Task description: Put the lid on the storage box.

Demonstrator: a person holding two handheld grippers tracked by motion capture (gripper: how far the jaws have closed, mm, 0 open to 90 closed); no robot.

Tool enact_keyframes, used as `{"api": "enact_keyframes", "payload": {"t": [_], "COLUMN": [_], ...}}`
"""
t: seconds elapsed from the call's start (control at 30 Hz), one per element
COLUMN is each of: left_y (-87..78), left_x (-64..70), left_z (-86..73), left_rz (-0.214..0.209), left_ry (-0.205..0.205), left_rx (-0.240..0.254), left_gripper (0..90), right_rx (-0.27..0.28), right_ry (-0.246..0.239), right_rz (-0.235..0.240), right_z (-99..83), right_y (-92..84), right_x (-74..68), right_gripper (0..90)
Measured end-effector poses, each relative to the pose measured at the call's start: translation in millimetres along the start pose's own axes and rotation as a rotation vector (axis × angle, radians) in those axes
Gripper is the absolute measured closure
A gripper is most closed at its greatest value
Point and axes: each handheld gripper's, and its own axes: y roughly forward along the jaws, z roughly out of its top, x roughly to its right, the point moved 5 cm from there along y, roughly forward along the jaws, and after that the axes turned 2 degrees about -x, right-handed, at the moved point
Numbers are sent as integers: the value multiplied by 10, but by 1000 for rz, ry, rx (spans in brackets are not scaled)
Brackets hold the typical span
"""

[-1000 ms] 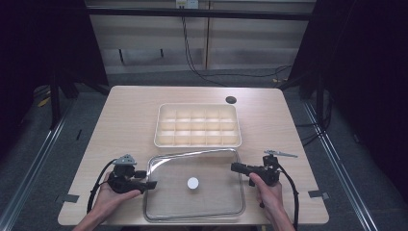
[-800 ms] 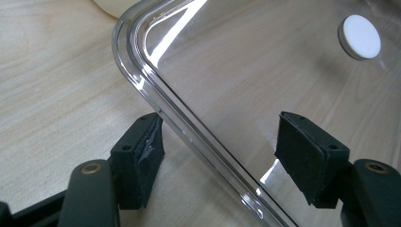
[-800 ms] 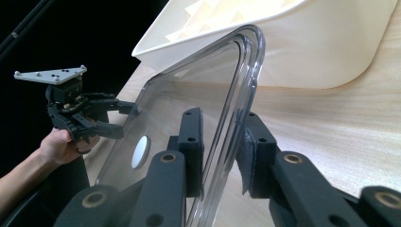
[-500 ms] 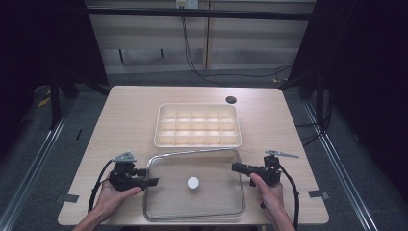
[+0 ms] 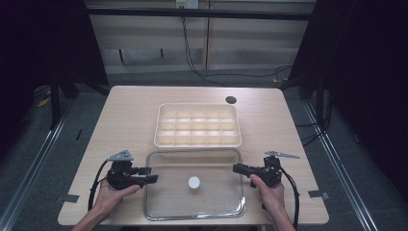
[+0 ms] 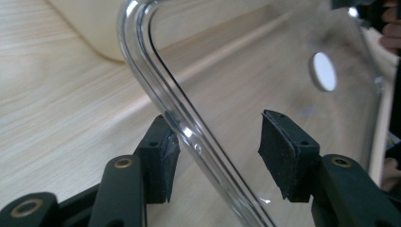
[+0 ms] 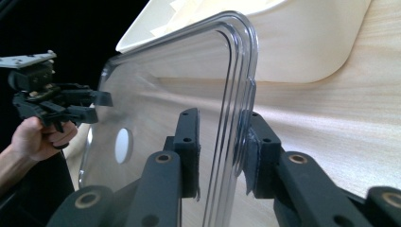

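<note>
Wooden tabletop point(image 5: 125, 120) holds a cream tray point(image 5: 198, 124) with many little boxes. Just in front lies a clear lid point(image 5: 211, 202) with a white knob point(image 5: 194, 182). On its right edge, the right tool point(image 5: 239, 168) is pinching the rim. Over the left edge, the left tool point(image 5: 150, 176) has just been closing, its pads not yet squeezing. Lifting probably comes soon.
</note>
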Motion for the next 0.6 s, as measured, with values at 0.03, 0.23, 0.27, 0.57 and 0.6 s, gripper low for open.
{"api": "enact_keyframes", "payload": {"t": [0.03,0.23,0.27,0.57,0.6], "left_y": [-12,-49,-49,-128,-128], "left_x": [11,13,13,26,26], "left_z": [16,51,51,90,90], "left_rz": [-6,-12,-12,-41,-41], "left_ry": [-9,-6,-6,-23,-23], "left_rx": [4,16,16,52,52], "left_gripper": [489,521,524,586,588], "right_rx": [3,6,6,26,26], "right_ry": [-4,-36,-36,-63,-63], "right_rz": [2,-18,-18,-28,-28], "right_z": [5,19,19,66,66], "right_y": [-12,-21,-21,-53,-53], "right_x": [-9,-41,-41,-93,-93], "right_gripper": [706,687,687,684,684]}}
